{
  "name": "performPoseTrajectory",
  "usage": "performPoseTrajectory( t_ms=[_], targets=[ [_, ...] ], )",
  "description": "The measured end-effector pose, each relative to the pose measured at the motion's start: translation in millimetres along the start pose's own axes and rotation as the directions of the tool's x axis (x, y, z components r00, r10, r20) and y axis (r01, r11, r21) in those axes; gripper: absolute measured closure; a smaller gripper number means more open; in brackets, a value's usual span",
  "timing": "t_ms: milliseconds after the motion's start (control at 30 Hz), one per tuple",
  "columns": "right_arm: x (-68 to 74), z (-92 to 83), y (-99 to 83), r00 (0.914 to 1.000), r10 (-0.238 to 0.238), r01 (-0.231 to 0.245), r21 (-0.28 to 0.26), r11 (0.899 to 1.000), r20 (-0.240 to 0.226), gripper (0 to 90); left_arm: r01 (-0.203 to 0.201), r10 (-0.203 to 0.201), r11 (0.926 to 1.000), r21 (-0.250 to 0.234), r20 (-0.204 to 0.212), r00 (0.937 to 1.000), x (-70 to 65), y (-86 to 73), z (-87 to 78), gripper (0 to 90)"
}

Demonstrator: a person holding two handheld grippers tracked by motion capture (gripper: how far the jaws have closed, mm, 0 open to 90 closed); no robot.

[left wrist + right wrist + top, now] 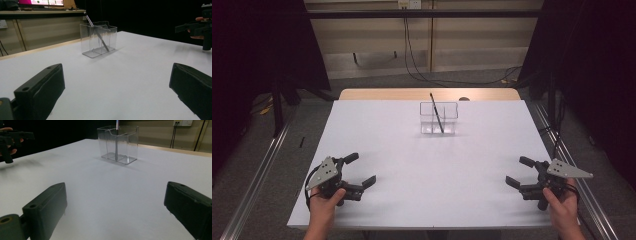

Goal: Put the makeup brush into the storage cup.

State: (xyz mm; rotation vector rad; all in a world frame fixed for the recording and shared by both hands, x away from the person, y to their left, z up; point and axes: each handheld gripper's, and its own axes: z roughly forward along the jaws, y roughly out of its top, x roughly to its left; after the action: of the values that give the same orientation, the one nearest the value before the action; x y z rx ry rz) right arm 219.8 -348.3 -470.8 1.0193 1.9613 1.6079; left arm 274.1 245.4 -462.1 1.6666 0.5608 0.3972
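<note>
While both hands rest low at the near corners of the white table [412, 175], nothing is in play yet. The left gripper [360, 170] sits at the near left with its jaws spread wide and nothing between them; the right gripper [520, 171] mirrors it at the near right, jaws just as wide, equally empty. Both point inward and forward, and that looks like a ready stance: each has a clear line across bare tabletop to the one thing out there.

That thing is the clear holder [439, 118], standing upright toward the far middle of the table, well apart from both grippers. It's a boxy, thin-walled container of transparent plastic, glossy, split by a divider into compartments, with a stepped cut along its top edge. Inside leans a dark pen [436, 112], slim and straight, its lower end down in the holder and its upper end poking out above the rim, tilted toward the far left. The lean makes sense: a thin rod in a wide compartment just falls against the wall.

From the left gripper view the holder [98, 38] catches soft reflections; the jaws in front are matte black, blocky, with flat pads.
</note>
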Motion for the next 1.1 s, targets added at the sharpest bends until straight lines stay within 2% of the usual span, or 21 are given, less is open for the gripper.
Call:
performPoseTrajectory(
  t_ms=[333,700,1100],
  targets=[
    [3.3,-6.5,-7.1,1.0,-0.006,0.006,-0.003,1.0,0.008,4.4,-0.008,0.008,1.0,0.0,0.001,1.0,0.6,0.3,1.3,0.0],
    [-1.9,-13.5,-9.6,0.9992,0.014,-0.013,-0.029,1.0,0.038,4.2,-0.012,0.012,0.9998,0.012,0.001,0.9999,0.5,-0.2,4.5,0.0],
    [-0.8,-10.6,-9.1,0.9991,0.012,-0.011,-0.026,1.0,0.04,4.0,-0.011,0.011,0.9998,0.015,0.001,0.9999,0.8,-1.1,4.8,0.0]
  ],
)
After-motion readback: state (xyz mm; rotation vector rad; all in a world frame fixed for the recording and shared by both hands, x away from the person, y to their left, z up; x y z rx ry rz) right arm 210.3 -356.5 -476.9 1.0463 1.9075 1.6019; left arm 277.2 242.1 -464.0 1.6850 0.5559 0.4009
